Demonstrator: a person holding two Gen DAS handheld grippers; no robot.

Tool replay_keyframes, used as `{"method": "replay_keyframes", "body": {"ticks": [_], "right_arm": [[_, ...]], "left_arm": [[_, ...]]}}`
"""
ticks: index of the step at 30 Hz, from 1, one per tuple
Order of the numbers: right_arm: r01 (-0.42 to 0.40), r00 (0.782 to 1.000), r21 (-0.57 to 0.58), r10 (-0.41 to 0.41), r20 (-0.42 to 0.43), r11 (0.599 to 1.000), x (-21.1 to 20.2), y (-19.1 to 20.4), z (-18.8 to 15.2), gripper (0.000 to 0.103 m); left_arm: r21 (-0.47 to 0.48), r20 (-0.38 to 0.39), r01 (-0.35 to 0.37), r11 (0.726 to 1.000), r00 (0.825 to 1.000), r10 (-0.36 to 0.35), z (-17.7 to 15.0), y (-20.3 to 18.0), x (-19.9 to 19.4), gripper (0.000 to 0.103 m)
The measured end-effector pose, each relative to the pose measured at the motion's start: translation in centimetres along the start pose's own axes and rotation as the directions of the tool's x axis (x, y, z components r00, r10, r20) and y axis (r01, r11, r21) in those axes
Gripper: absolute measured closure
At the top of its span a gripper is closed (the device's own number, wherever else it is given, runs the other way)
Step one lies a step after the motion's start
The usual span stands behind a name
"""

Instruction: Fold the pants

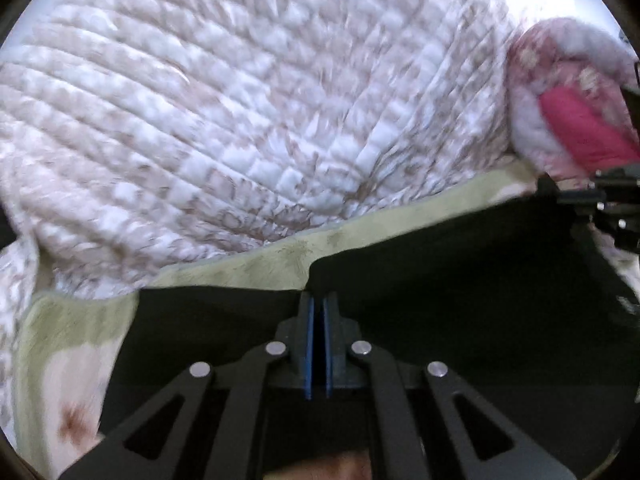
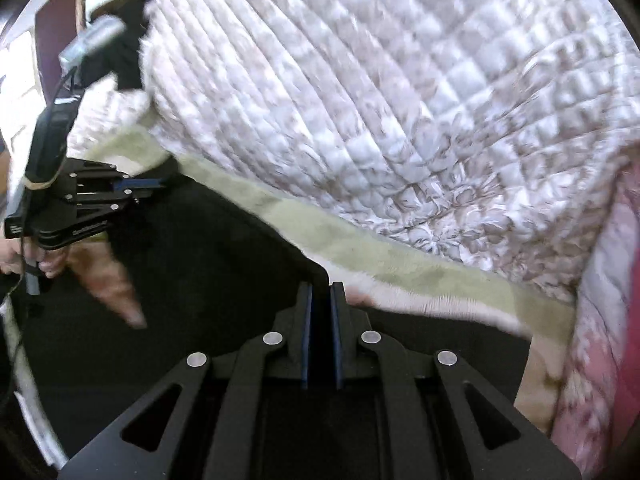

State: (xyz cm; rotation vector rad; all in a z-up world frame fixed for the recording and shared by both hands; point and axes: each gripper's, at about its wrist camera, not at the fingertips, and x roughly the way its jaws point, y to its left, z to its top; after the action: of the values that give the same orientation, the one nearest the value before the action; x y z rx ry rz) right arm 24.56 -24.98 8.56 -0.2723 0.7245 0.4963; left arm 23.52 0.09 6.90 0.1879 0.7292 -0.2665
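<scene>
The black pants (image 1: 460,280) are held up between both grippers over a bed. My left gripper (image 1: 319,300) is shut on the upper edge of the pants, the cloth pinched between its blue pads. My right gripper (image 2: 321,288) is shut on another corner of the same pants (image 2: 208,264). In the right wrist view the left gripper (image 2: 152,186) shows at far left, clamped on the cloth, with the hand that holds it below. In the left wrist view part of the right gripper (image 1: 568,196) shows at the right edge.
A pale green blanket (image 1: 260,264) lies under the pants, also seen in the right wrist view (image 2: 360,248). A white quilted cover (image 1: 240,120) fills the far side of the bed. A pink and white bundle (image 1: 568,92) lies at the right.
</scene>
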Motion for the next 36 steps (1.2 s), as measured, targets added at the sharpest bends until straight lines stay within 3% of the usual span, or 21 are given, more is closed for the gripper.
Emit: {"method": "replay_keyframes", "body": {"ticks": [3, 7, 11, 14, 16, 17, 19, 22, 23, 27, 32, 36], "right_arm": [[-0.029, 0.999, 0.021, 0.028, 0.032, 0.999, -5.4, 2.9, -3.2, 0.096], [-0.047, 0.999, 0.104, 0.047, -0.005, 0.993, -9.2, 6.2, -8.4, 0.096], [-0.052, 0.988, 0.234, 0.084, -0.128, 0.971, -8.9, 8.3, -14.1, 0.095], [-0.035, 0.967, 0.348, 0.119, -0.224, 0.937, -6.8, 8.5, -18.3, 0.086], [-0.063, 0.971, 0.436, 0.155, -0.179, 0.898, -7.4, 8.2, -20.0, 0.077], [-0.073, 0.976, 0.461, 0.158, -0.149, 0.884, -8.1, 8.1, -20.4, 0.072], [-0.061, 0.987, 0.502, 0.128, -0.101, 0.863, -9.5, 7.9, -21.0, 0.051], [-0.057, 0.996, 0.61, 0.085, -0.017, 0.791, -11.3, 6.4, -22.2, 0.05], [-0.046, 0.998, 0.654, 0.06, 0.001, 0.755, -11.7, 5.9, -22.8, 0.05], [0.036, 0.999, 0.733, -0.033, -0.018, 0.68, -12.7, 4.6, -24.2, 0.05], [0.083, 0.996, 0.809, -0.08, -0.044, 0.582, -12.6, 2.2, -25.0, 0.05], [0.028, 0.998, 0.892, -0.064, 0.001, 0.452, -12.4, -0.8, -26.5, 0.05]], "left_arm": [[-0.035, 0.035, 0.026, 0.999, 0.999, -0.025, -2.1, -0.7, -5.4, 0.098], [-0.088, 0.029, 0.079, 0.993, 0.997, -0.077, -6.7, -2.3, -10.9, 0.098], [-0.145, -0.044, 0.122, 0.982, 0.991, -0.129, -12.5, -3.9, -12.1, 0.097], [-0.189, -0.145, 0.126, 0.974, 0.977, -0.154, -16.0, -4.6, -11.1, 0.095], [-0.212, -0.167, 0.132, 0.968, 0.971, -0.169, -17.0, -4.4, -11.1, 0.092], [-0.228, -0.154, 0.139, 0.964, 0.972, -0.177, -17.0, -4.0, -11.5, 0.092], [-0.271, -0.115, 0.131, 0.953, 0.979, -0.168, -16.5, -2.8, -12.5, 0.085], [-0.331, -0.051, 0.096, 0.939, 0.992, -0.119, -15.0, -1.2, -13.1, 0.051], [-0.335, -0.044, 0.082, 0.939, 0.994, -0.103, -14.4, -1.0, -12.8, 0.046], [-0.293, -0.067, 0.002, 0.956, 0.998, -0.022, -11.6, -1.3, -10.2, 0.046], [-0.184, -0.106, -0.086, 0.979, 0.992, 0.067, -9.0, -2.6, -5.4, 0.046], [-0.18, -0.183, -0.1, 0.979, 0.981, 0.067, -8.7, -2.6, -1.7, 0.046]]}}
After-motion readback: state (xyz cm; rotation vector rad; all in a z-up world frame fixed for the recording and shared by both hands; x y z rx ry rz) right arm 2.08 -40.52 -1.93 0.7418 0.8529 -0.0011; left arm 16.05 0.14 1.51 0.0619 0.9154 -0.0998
